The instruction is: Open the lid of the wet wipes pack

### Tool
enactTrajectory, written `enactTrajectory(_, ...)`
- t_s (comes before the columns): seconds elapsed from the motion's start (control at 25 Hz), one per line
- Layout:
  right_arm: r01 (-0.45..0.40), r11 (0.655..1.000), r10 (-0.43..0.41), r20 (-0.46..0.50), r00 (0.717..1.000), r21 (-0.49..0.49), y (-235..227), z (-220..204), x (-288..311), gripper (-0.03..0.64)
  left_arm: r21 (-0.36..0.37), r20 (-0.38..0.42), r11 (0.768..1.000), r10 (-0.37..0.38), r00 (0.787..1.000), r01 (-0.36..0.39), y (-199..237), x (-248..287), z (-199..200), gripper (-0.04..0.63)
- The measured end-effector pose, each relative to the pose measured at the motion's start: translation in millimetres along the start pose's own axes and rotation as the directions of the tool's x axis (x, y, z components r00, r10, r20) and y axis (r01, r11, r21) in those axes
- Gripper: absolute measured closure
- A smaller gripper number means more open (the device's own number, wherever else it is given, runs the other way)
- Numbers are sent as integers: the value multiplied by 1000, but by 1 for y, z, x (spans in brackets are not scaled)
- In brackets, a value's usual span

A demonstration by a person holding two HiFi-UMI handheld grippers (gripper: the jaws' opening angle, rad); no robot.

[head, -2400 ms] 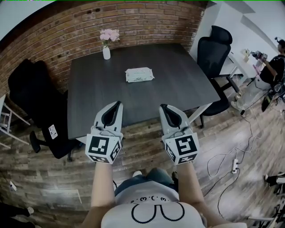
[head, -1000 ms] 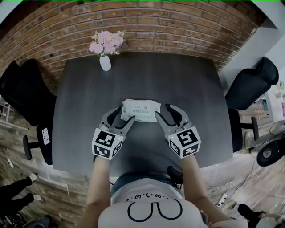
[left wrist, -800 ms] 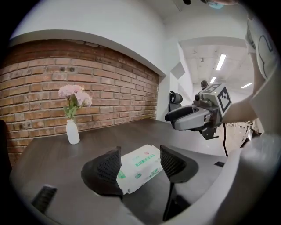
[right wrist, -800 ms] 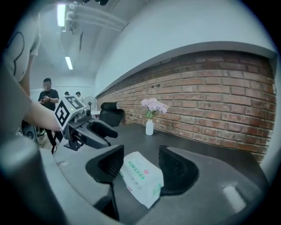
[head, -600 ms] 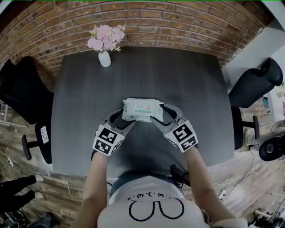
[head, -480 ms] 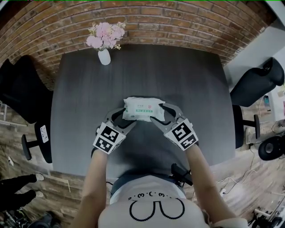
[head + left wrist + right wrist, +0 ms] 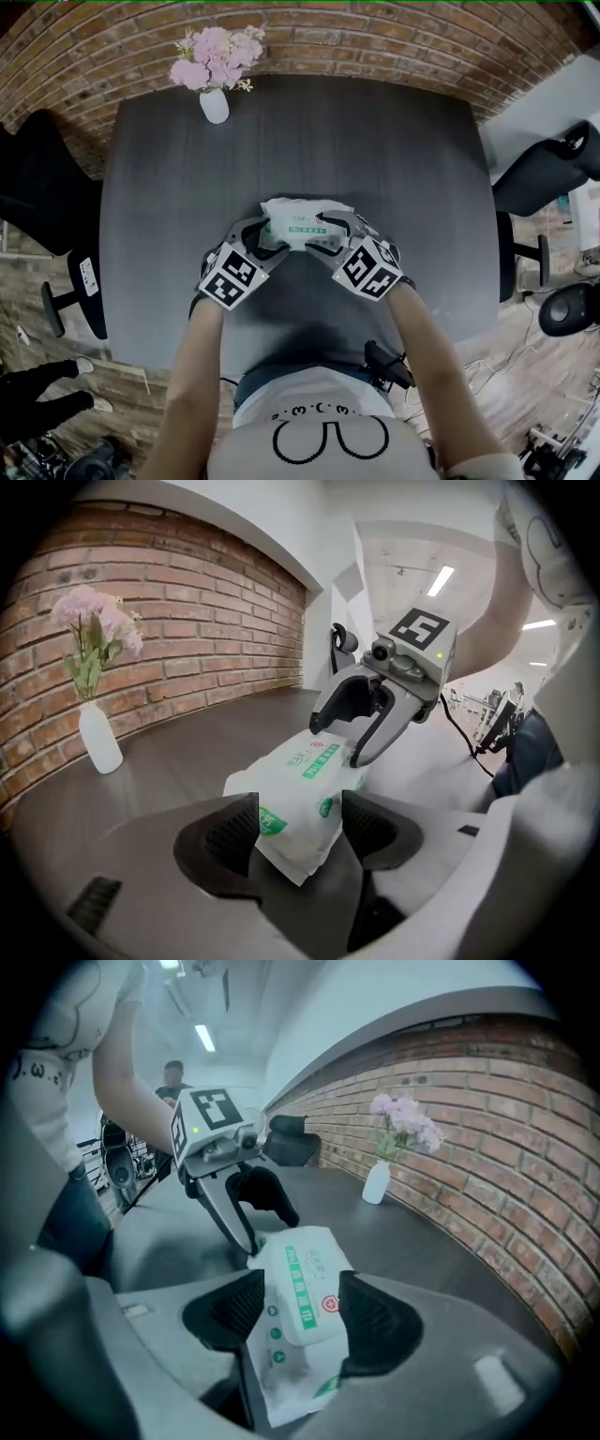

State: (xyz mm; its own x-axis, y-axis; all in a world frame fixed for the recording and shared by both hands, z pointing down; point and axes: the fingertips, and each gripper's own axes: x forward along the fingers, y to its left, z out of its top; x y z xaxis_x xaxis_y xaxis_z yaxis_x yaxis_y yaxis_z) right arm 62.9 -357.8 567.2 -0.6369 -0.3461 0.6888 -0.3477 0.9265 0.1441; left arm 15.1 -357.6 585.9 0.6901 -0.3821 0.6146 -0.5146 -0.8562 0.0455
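On the dark table, slightly toward the person's side of centre, the wet wipes pack lies flat with its printed face up, and it appears not to have shifted over the last second. What has altered is the tooling. Both grippers, a second ago held higher by the pack's near edge, have come down to table level and closed in on it from either side. The right one's jaws, then noticeably narrower, now stand as wide as the left's. Left gripper: jaws fully apart and straddling the pack's left short end. Its own view shows the crimped end lying between the pads, with no dent or lift in the wrapper, so nothing is gripped. Right gripper: same condition, jaws spread wide over the right short end, with the pack between them but not pinched. The lid, the raised panel with the green stripe on the top face, sits flush and shut. Assessment: the approach looks complete and the pack is bracketed at both ends, but the opening itself has not begun. It will likely need one gripper to steady the pack while the other catches the lid's edge. A vase of flowers stands well apart at the far corner.
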Motion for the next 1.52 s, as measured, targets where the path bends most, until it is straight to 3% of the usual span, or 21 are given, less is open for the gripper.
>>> enactTrajectory(0.4,-114,993,112,-49,992,-43,-2,-10,17,374,2,-40,1000,-23,999,23,0,14,-12,345)
enactTrajectory(0.8,-204,975,208,-28,978,87,-9,-8,18,390,-5,-47,1000,-19,999,19,0,15,-13,347)
enactTrajectory(0.96,-253,952,257,0,966,174,-12,-5,16,402,-5,-46,1000,-18,999,17,0,14,-12,348)
enactTrajectory(1.08,-275,945,280,-6,960,175,-13,-1,13,403,-2,-47,1000,-16,999,16,0,14,-12,348)
enactTrajectory(1.24,-266,956,268,-1,963,124,-18,11,5,447,-3,-48,1000,-17,999,17,0,13,-12,348)
enactTrajectory(1.4,-188,979,186,29,982,84,-40,21,-6,548,-2,-49,1000,-15,999,15,-1,14,-12,348)
enactTrajectory(1.52,-132,988,129,48,991,85,-56,24,-7,575,-1,-50,1000,-12,999,12,0,14,-13,348)
